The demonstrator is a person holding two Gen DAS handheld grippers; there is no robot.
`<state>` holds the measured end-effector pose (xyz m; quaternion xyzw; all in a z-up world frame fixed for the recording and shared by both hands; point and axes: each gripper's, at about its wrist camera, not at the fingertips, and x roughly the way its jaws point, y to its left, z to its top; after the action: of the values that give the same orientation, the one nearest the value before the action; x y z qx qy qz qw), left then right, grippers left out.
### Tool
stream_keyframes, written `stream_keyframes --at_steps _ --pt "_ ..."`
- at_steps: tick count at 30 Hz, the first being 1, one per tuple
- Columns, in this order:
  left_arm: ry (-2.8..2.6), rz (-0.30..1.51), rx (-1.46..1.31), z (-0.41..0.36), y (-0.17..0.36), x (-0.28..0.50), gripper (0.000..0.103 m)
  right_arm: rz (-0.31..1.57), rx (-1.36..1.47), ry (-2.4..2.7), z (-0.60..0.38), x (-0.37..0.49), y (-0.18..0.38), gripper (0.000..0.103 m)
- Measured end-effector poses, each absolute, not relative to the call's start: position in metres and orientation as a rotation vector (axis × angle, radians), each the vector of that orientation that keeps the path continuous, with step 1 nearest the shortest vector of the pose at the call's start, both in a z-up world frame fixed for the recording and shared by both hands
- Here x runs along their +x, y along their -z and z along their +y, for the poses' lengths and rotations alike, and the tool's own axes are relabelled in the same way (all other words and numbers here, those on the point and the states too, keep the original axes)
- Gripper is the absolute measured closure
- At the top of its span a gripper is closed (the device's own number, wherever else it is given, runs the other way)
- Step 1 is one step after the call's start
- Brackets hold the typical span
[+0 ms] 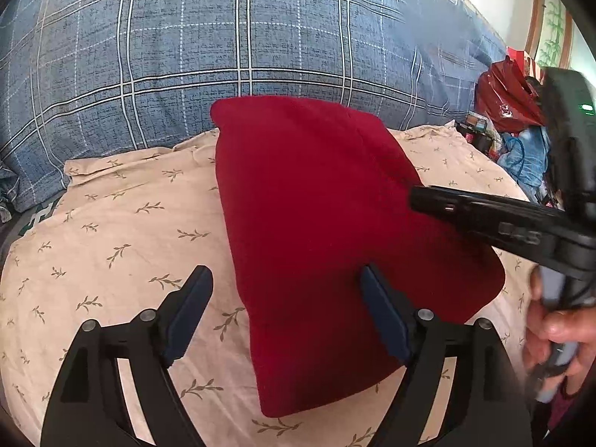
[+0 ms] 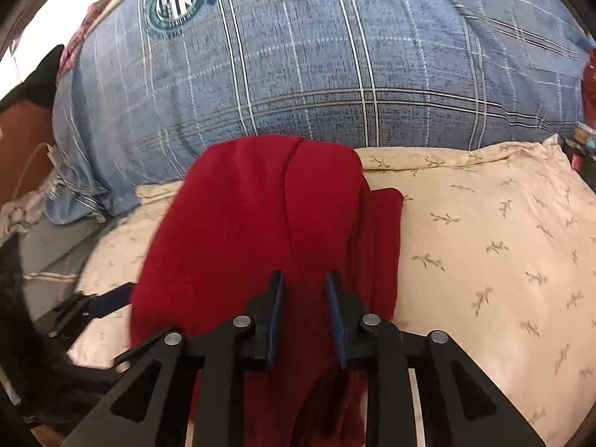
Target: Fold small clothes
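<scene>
A dark red garment (image 1: 335,238) lies on the beige leaf-print sheet (image 1: 111,231), partly folded over. My left gripper (image 1: 285,279) is open and empty, its fingers astride the garment's near left edge and just above it. My right gripper (image 2: 304,279) is nearly closed on a raised fold of the red garment (image 2: 242,231), holding the cloth between its blue pads. The right gripper's black body (image 1: 503,223) reaches in from the right in the left wrist view. The left gripper's finger (image 2: 93,305) shows at the left of the right wrist view.
A big blue plaid duvet (image 1: 242,37) is piled behind the sheet. A red bag (image 1: 506,97) and blue clutter (image 1: 529,152) sit at the far right. A person's hand (image 1: 558,331) holds the right gripper's handle. A wooden bed frame (image 2: 22,141) is at the left.
</scene>
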<state>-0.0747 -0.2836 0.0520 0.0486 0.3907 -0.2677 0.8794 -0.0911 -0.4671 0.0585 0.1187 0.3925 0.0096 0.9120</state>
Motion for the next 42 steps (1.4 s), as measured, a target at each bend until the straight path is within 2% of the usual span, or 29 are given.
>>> stream_keyframes --at_steps 4,6,10,11,14,16,26,28,30,34,42 --pt "0.551 0.818 0.092 -0.283 -0.051 -0.075 0.021 0.798 0.199 0.002 -0.461 -0.106 -0.064 0.072" --pt "0.552 0.822 0.087 -0.283 -0.051 -0.074 0.021 0.833 0.19 0.023 -0.462 -0.104 -0.054 0.063" --pt "0.584 0.872 0.033 -0.277 -0.047 -0.069 0.021 0.835 0.263 -0.005 -0.474 -0.102 -0.044 0.054" --pt "0.6 0.884 0.011 -0.274 -0.047 -0.068 0.021 0.831 0.28 -0.013 -0.477 -0.103 -0.045 0.05" --pt "0.627 0.89 -0.057 -0.261 -0.05 -0.059 0.02 0.796 0.351 -0.027 -0.493 -0.105 -0.05 0.028" --pt "0.636 0.892 -0.103 -0.255 -0.052 -0.051 0.018 0.772 0.4 -0.026 -0.505 -0.101 -0.049 0.024" --pt "0.724 0.987 -0.202 -0.269 -0.03 -0.021 0.013 0.818 0.571 -0.145 -0.517 -0.052 -0.015 0.023" --pt "0.738 0.965 -0.197 -0.273 -0.029 -0.022 0.014 0.809 0.547 -0.147 -0.512 -0.051 -0.016 0.033" --pt "0.773 0.963 -0.188 -0.277 -0.031 -0.024 0.032 0.809 0.505 -0.142 -0.505 -0.052 -0.021 0.046" --pt "0.759 0.941 -0.139 -0.277 -0.046 -0.034 0.051 0.781 0.437 -0.133 -0.494 -0.062 -0.041 0.059" --pt "0.706 0.918 -0.111 -0.225 -0.083 -0.092 0.053 0.758 0.449 -0.276 -0.451 -0.103 -0.076 0.061"
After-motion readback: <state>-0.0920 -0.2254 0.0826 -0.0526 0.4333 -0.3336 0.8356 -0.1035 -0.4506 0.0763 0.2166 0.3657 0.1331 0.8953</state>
